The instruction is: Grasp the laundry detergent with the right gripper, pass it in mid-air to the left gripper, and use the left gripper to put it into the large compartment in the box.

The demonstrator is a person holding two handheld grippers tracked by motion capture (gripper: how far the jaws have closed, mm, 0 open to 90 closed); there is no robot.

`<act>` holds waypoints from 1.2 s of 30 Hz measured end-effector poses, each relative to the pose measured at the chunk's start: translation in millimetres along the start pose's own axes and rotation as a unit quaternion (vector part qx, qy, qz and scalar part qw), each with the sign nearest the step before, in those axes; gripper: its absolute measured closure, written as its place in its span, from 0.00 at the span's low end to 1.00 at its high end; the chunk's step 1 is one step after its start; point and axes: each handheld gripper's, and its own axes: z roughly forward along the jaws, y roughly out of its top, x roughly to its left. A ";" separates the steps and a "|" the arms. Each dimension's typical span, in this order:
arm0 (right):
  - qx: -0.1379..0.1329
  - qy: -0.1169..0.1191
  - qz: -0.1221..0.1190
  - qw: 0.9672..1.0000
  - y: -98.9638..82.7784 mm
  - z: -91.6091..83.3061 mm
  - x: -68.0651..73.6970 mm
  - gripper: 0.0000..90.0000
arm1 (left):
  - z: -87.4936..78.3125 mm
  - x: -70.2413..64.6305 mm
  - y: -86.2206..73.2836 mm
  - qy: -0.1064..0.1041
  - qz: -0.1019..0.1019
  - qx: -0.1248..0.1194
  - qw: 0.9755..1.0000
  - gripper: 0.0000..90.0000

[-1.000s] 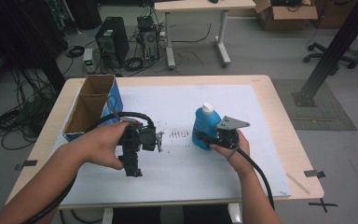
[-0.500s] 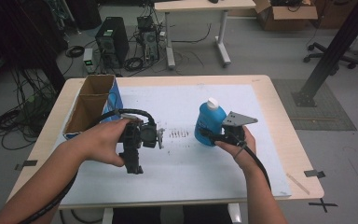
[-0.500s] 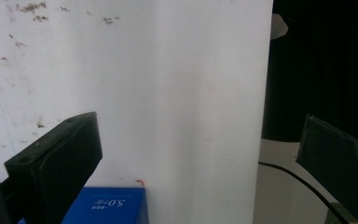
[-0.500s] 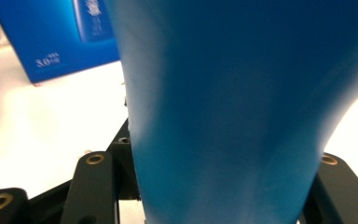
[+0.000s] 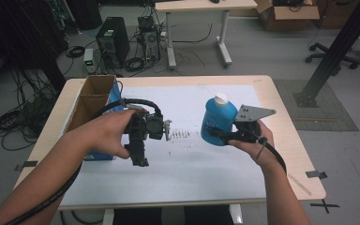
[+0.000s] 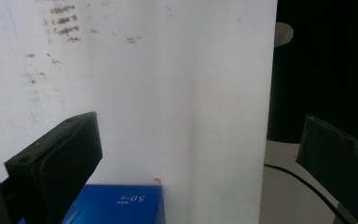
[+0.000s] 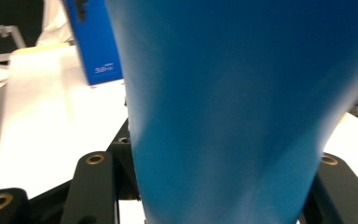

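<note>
The right hand-held gripper (image 5: pixel 227 136) is clamped on the blue bottle (image 5: pixel 218 119), held tilted above the white tabletop (image 5: pixel 206 168), so pickup looks done and placing remains, perhaps in the cardboard box (image 5: pixel 91 101), while the left hand-held gripper (image 5: pixel 139 157) gapes wide, empty.

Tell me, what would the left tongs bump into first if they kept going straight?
Probably the white sheet on the table. The open left tongs look along it, past the blue box. Nothing else shows ahead, though depth is hard to judge.
</note>
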 end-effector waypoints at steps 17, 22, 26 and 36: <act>0.017 0.097 -0.038 0.994 1.5 1.8 20.3 0.49 | -24.2 3.7 7.6 0.016 0.005 0.000 1.000 0.00; 0.017 0.118 -0.041 0.992 -1.8 10.2 25.4 0.49 | -27.3 2.7 9.2 0.016 0.008 -0.002 1.000 0.00; 0.020 0.135 -0.043 0.990 -4.9 19.6 30.6 0.49 | -29.6 1.2 10.7 0.016 0.011 -0.004 1.000 0.00; 0.015 0.175 -0.039 0.984 -14.5 44.9 43.0 0.49 | -31.0 0.5 14.0 0.014 0.014 -0.001 1.000 0.00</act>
